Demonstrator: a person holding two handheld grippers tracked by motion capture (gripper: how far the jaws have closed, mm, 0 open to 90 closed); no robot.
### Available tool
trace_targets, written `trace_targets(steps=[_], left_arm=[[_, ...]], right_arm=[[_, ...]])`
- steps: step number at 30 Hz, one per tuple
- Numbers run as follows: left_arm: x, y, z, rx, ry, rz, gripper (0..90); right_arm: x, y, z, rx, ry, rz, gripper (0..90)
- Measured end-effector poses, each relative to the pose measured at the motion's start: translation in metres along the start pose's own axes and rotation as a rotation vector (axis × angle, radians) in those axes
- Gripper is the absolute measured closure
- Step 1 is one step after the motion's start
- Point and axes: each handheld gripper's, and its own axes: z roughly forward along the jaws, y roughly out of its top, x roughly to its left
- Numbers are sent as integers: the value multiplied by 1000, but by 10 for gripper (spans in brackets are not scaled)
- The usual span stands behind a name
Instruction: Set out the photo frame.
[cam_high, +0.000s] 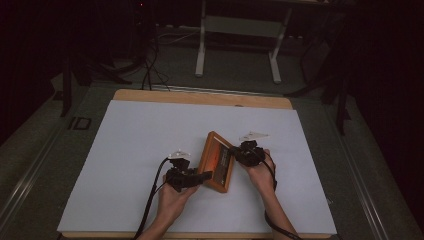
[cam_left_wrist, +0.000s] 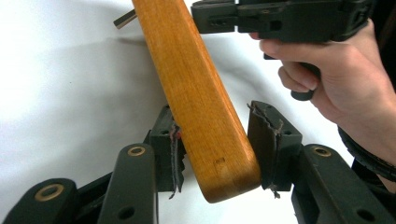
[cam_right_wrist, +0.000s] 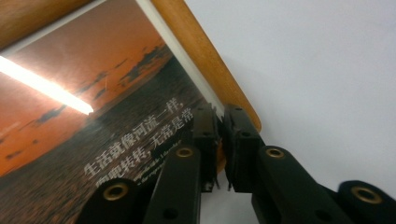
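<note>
Wooden picture frame (cam_high: 218, 161) with sunset print, between both claws.

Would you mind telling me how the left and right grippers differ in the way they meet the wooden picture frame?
The left gripper straddles the picture frame at a corner, jaws open with a gap on one side; the right gripper is shut on its rim. The left meets the near end, the right the far side. Both are hand-held, with black jaws.
</note>
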Motion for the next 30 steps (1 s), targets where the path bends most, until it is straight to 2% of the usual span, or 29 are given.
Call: trace_targets(steps=[6, 9, 12, 19, 22, 26, 30], left_arm=[[-6, 1, 2, -16, -2, 12, 606], [-12, 3, 4, -24, 1, 42, 631], [-23, 5, 6, -24, 19, 100, 645], [-41, 8, 11, -25, 49, 200, 663], [-51, 7, 13, -27, 68, 262, 667], [-65, 6, 18, -23, 78, 344, 679], [-74, 6, 23, -20, 79, 388, 689]], right_arm=[[3, 5, -20, -33, -4, -20, 777], [6, 7, -33, -53, -9, -42, 762], [8, 8, -44, -73, -12, -57, 754], [7, 5, -73, -124, -24, -63, 738], [4, 3, -83, -148, -31, -63, 727], [-1, -3, -101, -208, -35, -34, 724], [-6, -7, -115, -232, -51, -27, 724]])
